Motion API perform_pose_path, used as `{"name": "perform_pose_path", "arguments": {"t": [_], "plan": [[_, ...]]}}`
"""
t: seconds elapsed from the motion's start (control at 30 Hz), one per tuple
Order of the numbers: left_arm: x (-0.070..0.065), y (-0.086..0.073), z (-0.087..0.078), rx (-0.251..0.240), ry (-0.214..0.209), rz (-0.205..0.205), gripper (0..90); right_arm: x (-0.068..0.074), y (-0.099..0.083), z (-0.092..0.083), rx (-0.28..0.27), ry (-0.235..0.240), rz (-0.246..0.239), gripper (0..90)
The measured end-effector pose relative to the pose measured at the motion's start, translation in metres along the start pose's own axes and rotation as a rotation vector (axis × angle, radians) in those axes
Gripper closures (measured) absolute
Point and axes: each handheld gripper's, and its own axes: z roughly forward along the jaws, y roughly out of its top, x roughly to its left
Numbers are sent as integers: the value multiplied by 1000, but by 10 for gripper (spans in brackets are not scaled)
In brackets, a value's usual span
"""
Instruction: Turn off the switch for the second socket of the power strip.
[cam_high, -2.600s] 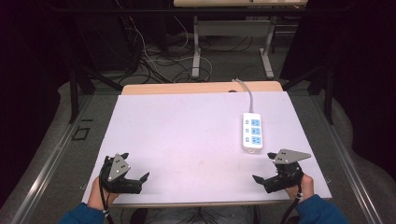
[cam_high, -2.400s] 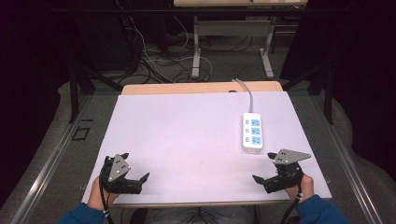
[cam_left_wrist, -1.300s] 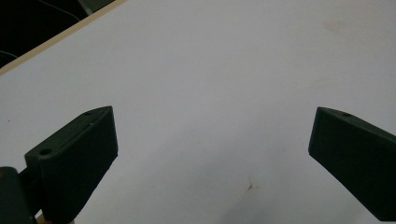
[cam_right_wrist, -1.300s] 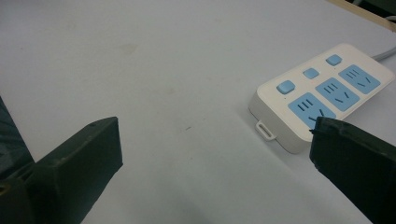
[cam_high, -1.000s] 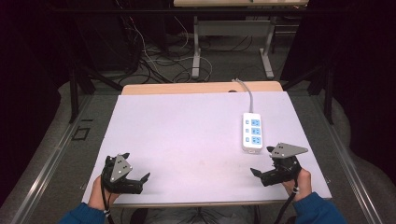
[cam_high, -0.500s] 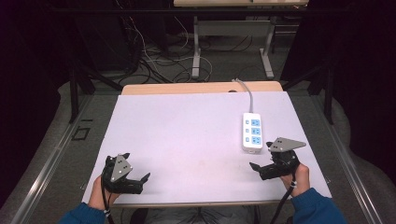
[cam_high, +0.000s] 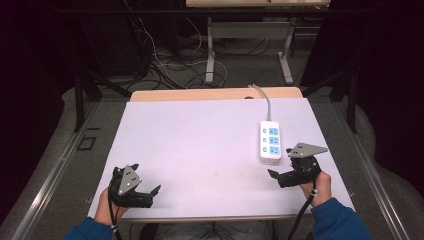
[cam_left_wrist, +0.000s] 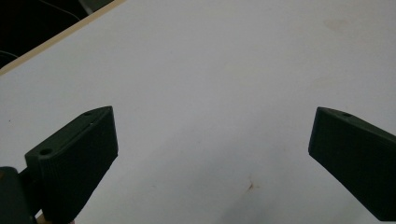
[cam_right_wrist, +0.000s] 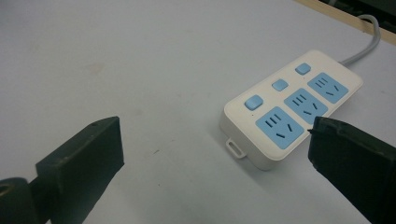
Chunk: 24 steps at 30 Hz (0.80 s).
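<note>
A white power strip (cam_high: 270, 141) with three blue sockets and three blue switches lies flat at the right of the white table (cam_high: 200, 135). My right gripper (cam_high: 276, 178) is open just in front of its near end, jaws pointing left. In the right gripper view the power strip (cam_right_wrist: 292, 114) sits ahead and to the right, its near end beside the right jaw, and the right gripper (cam_right_wrist: 215, 158) holds nothing. Near the front left edge my left gripper (cam_high: 153, 195) is open over bare table. The left gripper (cam_left_wrist: 212, 154) has nothing between its jaws.
The strip's grey cable (cam_high: 262, 102) runs off the table's far edge, where a wooden strip (cam_high: 200, 94) shows. Beyond it stand a desk's metal legs (cam_high: 210, 55) and loose floor cables (cam_high: 160, 60). A person's blue sleeves (cam_high: 335, 222) enter from the bottom.
My right gripper has moved forward and slightly left, closer to the near end of the power strip. The left gripper has stayed almost still.
</note>
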Motion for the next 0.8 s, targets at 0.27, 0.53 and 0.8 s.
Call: {"name": "perform_pose_path", "arguments": {"t": [0.27,0.53,0.8], "plan": [[-1,0,1,-4,0,-2,13,-5,2,3,5,-12,6,31],[-1,0,2,-1,-6,-2,13,-11,6,9,11,-13,13,31],[-1,0,2,-2,-5,2,13,-17,11,15,23,-14,21,31]]}}
